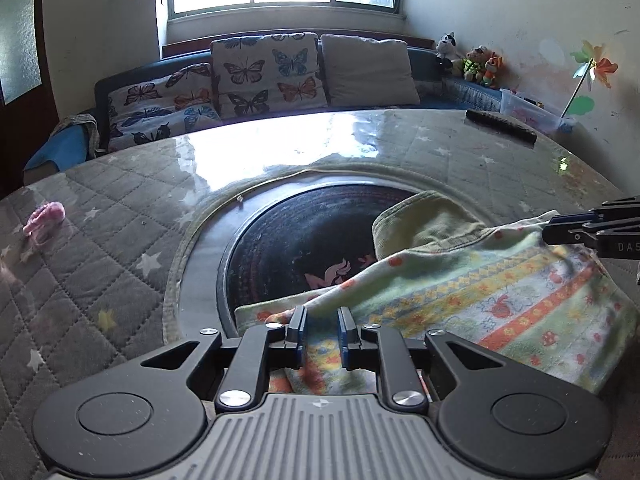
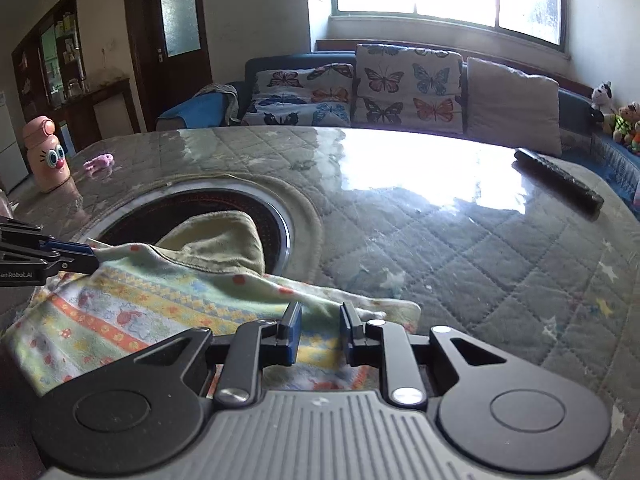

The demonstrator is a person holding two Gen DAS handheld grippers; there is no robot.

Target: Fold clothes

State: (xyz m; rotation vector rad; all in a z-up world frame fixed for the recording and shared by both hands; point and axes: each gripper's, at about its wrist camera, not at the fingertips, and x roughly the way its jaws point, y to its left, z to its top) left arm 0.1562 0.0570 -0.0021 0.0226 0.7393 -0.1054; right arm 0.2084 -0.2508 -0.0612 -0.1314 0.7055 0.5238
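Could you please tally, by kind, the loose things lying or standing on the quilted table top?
Patterned garment: 1
Remote control: 1
Pink bottle: 1
Small pink toy: 1
Total: 4

Garment (image 1: 472, 300) (image 2: 132, 300): small, soft, pale green-yellow knit, printed bands of orange, blue, yellow with little red figures and mushrooms. Lies crumpled on quilted table, partly over dark round inset at centre. Near edge lifted off table, stretched between two corners, sagging slightly in middle. Plain olive-green lining (image 1: 424, 220) (image 2: 216, 240) turned out at far side, bunched in rounded hump over inset rim. Fabric wrinkled, not yet folded flat
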